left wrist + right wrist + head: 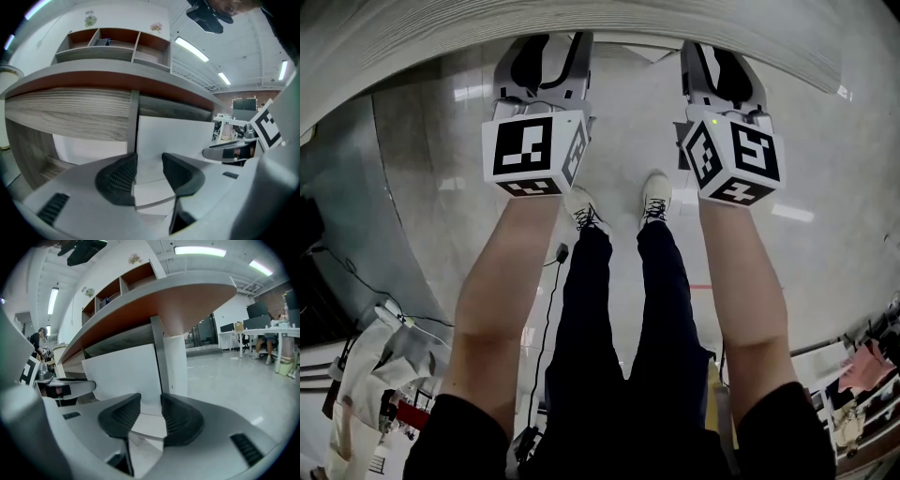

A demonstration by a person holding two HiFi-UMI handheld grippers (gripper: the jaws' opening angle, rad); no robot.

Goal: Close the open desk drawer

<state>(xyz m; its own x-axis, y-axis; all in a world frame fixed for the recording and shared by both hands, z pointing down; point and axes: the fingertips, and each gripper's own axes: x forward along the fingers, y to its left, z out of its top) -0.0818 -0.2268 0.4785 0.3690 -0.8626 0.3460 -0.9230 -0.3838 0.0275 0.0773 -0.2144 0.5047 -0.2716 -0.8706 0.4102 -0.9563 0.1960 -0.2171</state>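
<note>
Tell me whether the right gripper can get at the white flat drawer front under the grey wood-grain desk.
Likely yes: the right gripper points straight at the white flat drawer front, close ahead, jaws apart, and nothing shows in the way.

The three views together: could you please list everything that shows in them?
Grey wood-grain desk top: one, grey, across the top of both gripper views.
White flat panel: one, white, under the desk top.
Shelf unit with red-brown compartments: one, on the desk top.
Long ceiling lights: several, white, overhead.
Glossy grey floor: one, underfoot.
White office tables: some, far off.
White lace-up shoes: two, on the floor.
Dark trousers: one pair, head view centre.
Left tool: one, grey, black pads, jaws apart, facing the panel.
Right tool: one, likewise.
</note>
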